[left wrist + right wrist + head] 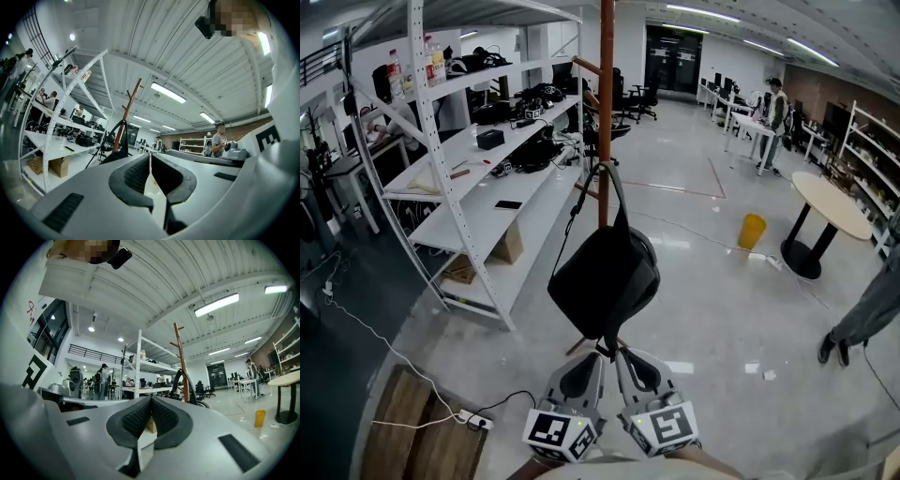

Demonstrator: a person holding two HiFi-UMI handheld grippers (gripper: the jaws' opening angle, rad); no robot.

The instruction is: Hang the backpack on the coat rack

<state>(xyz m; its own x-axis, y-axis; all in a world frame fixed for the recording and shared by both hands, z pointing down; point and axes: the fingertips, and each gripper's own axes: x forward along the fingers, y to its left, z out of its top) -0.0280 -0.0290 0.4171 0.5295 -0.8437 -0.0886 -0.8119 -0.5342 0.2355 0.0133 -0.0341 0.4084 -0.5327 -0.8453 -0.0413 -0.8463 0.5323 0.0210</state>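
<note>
A black backpack (605, 272) hangs by its top loop (607, 173) from a peg of the brown coat rack pole (607, 94). Both grippers are low in the head view, side by side just below the bag's bottom. My left gripper (600, 354) points level with its jaws shut and empty. My right gripper (622, 352) is likewise shut on nothing. In the left gripper view the left gripper (150, 157) shows closed tips, with the coat rack (127, 110) and the backpack (112, 151) beyond. Past the closed right gripper (151, 399) stand the coat rack (180, 357) and the bag's loop (188, 383).
White metal shelving (478, 159) with gear runs along the left, a cardboard box (508, 246) under it. A power strip (473, 419) and a wooden board (422, 431) lie on the floor near left. A yellow bin (752, 231), a round table (832, 203) and a walking person (872, 314) are at the right.
</note>
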